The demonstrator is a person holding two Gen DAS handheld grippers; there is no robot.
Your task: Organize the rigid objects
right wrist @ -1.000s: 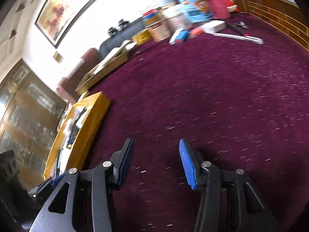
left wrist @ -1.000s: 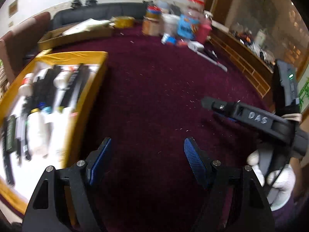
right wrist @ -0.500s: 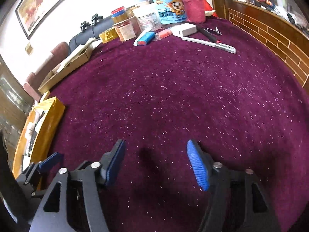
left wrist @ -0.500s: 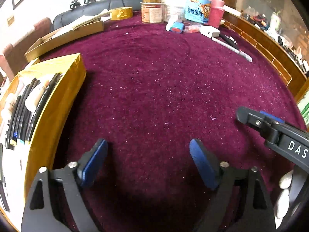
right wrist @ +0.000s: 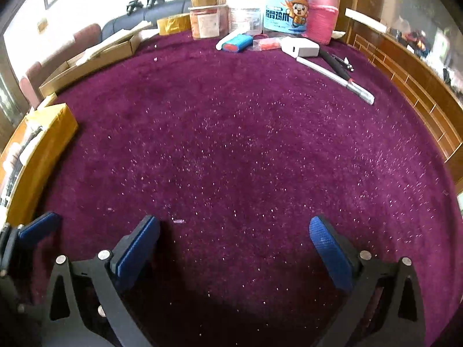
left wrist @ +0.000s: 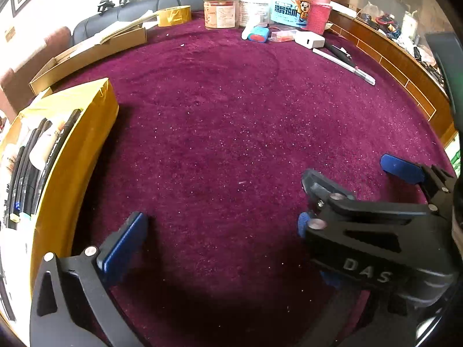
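Pens are packed in the yellow box beside the left gripper; both it and the right gripper are held with fingers spread, empty, above the purple bench.

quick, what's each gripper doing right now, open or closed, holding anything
left gripper: open, holding nothing, above the purple carpet.
right gripper: open, holding nothing.
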